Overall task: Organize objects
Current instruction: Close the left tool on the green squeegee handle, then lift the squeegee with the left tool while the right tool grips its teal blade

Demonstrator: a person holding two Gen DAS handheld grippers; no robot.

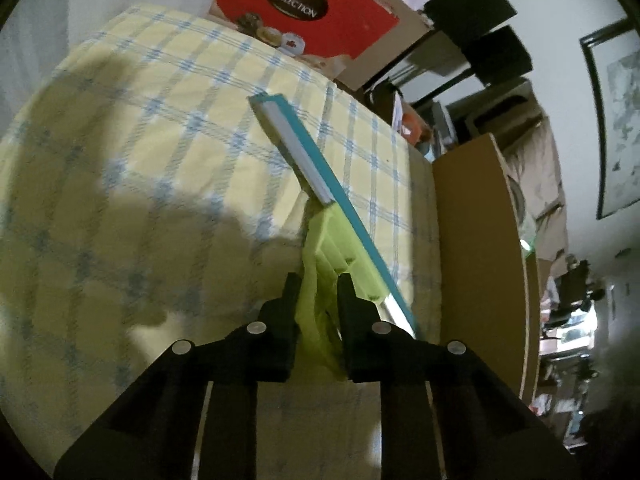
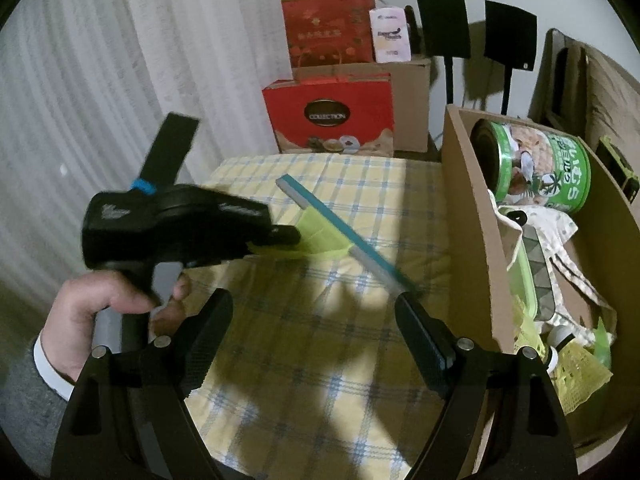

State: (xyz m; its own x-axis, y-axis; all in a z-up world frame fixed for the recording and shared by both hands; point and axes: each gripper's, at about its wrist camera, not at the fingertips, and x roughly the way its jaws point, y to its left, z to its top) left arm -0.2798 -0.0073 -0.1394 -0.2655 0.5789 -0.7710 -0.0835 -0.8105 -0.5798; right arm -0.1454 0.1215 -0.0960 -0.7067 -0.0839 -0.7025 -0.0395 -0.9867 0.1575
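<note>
The left gripper (image 1: 318, 280) is clamped on the lime-green handle of a squeegee (image 1: 316, 160) — its teal blade runs from mid-frame down toward the lower right, lifted above the checked cloth (image 1: 140, 140). From the right wrist view the squeegee (image 2: 340, 218) sits at centre, the left gripper (image 2: 288, 236) coming in from the left, a hand (image 2: 100, 308) on its grip. The right gripper (image 2: 312, 340) stands wide open with nothing between its jaws. A cardboard box (image 2: 476, 216) at the right holds a green can (image 2: 536, 168).
</note>
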